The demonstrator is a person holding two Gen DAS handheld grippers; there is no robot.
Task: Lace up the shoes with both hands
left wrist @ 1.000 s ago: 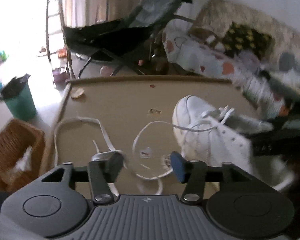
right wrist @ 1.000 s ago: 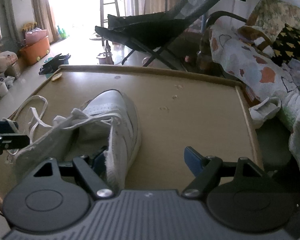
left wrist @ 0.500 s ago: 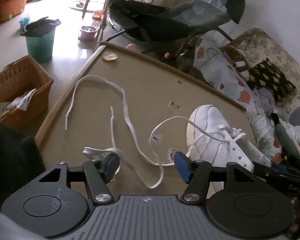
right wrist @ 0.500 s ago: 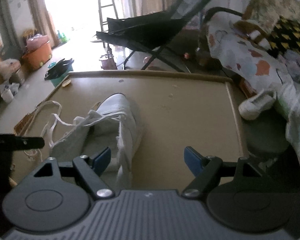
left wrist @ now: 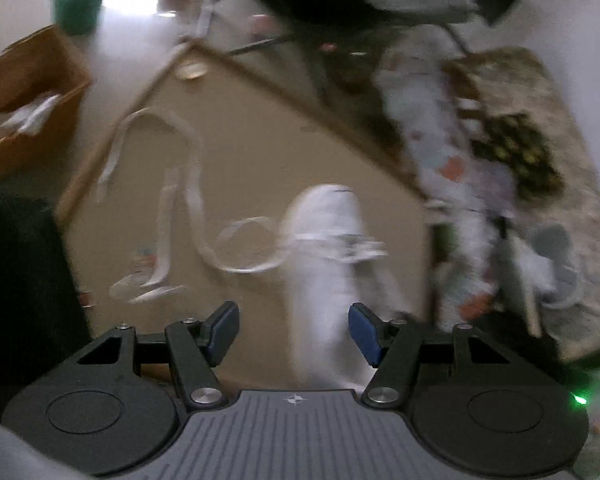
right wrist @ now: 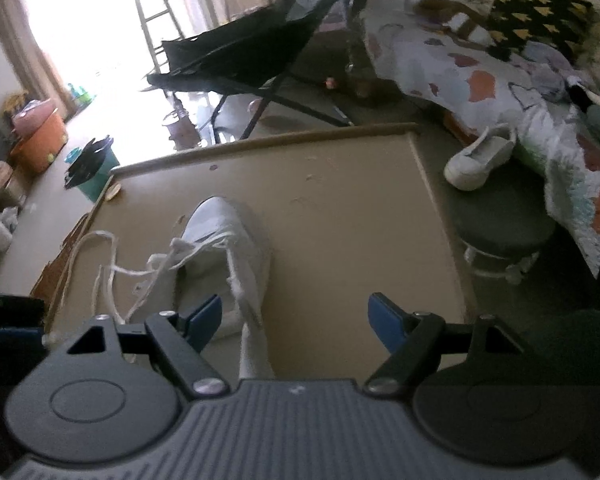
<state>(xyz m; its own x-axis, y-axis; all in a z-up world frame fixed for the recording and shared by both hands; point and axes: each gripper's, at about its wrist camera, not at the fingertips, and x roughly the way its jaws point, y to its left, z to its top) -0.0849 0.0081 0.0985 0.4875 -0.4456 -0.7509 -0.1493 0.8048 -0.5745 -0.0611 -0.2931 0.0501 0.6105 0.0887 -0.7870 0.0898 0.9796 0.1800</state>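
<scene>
Both claws are up over the table (right wrist: 340,184), tilted down at the shoe (right wrist: 228,236), and both stand spread with nothing pinched. The shoe sits mid-table, toe pointing away, long axis running straight out from the person, heel end nearest. From the left claw (left wrist: 292,332) the shoe (left wrist: 324,248) lies dead ahead and slightly right, its heel showing between the pads; the view is smeared with blur. The lace (left wrist: 188,184) trails off the shoe's left side in loose loops across the tabletop, so the left claw looks the nearer one for it. The right claw (right wrist: 296,324) hangs over the shoe's right flank, lace (right wrist: 112,276) ends beyond its left finger. Nothing blocks either reach; a second shoe (right wrist: 480,156) rests on a stool (right wrist: 500,224) off to the right, well apart.
</scene>
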